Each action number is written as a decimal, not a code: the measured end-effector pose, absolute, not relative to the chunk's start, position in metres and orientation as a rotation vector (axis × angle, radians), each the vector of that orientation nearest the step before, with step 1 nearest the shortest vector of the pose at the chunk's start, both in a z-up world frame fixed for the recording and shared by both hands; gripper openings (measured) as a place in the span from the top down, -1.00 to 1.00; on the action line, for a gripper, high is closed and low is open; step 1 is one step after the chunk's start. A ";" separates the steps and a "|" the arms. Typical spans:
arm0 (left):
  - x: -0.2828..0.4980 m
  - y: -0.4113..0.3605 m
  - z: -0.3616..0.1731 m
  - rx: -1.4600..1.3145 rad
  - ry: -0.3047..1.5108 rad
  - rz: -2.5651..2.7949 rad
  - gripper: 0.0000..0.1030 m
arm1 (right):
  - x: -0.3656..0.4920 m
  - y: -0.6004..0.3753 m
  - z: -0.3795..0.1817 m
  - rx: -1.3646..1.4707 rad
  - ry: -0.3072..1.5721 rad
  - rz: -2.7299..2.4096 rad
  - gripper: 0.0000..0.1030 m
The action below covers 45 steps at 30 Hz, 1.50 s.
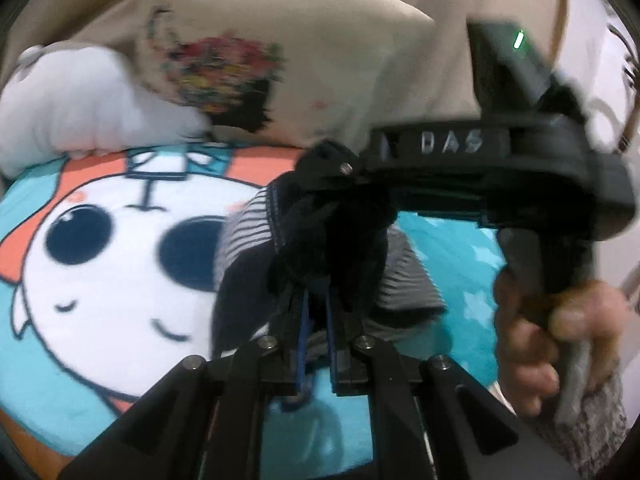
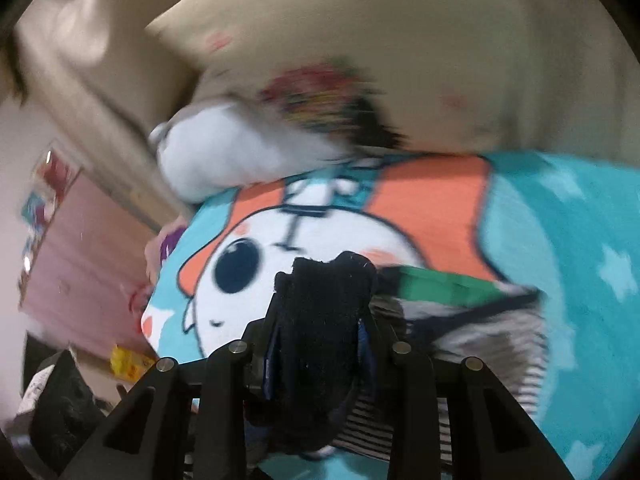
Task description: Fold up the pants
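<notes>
Both grippers are clamped on the pants, each pinching a bunched wad of the dark fabric between its fingers. In the left wrist view, the left gripper [image 1: 316, 300] has its blue-padded fingers drawn close together around a dark fold of the pants [image 1: 328, 240], and the cloth bulges up and forward just past the fingertips. A grey-and-white striped part of the garment hangs to either side of that wad. Directly ahead, touching the same bunch of cloth, is the right gripper [image 1: 352, 176], seen from the side with the right hand [image 1: 556, 336] wrapped around its handle.

In the right wrist view, the right gripper [image 2: 320, 320] holds a thick black clump of the pants [image 2: 324, 312] that fills the gap between its fingers and rises above them. The striped fabric, with a green band, trails off to the right and lies on the blanket [image 2: 560, 220], a teal one with white stars and a large cartoon face. Behind the blanket lie a white plush toy [image 2: 224, 152] and a beige pillow [image 2: 400, 60] with a flower print. Motion blur softens the finer detail.
</notes>
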<state>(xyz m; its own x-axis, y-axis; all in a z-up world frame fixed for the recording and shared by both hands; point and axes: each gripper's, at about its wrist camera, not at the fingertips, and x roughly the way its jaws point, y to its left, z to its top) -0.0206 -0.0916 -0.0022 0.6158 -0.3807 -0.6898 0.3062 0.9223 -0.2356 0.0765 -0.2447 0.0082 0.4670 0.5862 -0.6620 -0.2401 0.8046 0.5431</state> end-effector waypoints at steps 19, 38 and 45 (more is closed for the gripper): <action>-0.015 -0.077 -0.018 -0.156 0.885 -0.319 0.34 | 0.052 -0.301 -0.013 0.355 0.895 0.354 -0.27; 0.017 -0.119 -0.051 -0.040 0.958 -0.283 0.07 | 0.047 -0.337 -0.028 0.437 0.929 0.281 0.39; 0.013 -0.126 -0.051 0.012 0.910 -0.263 0.02 | 0.038 -0.325 0.023 0.538 0.764 0.519 0.39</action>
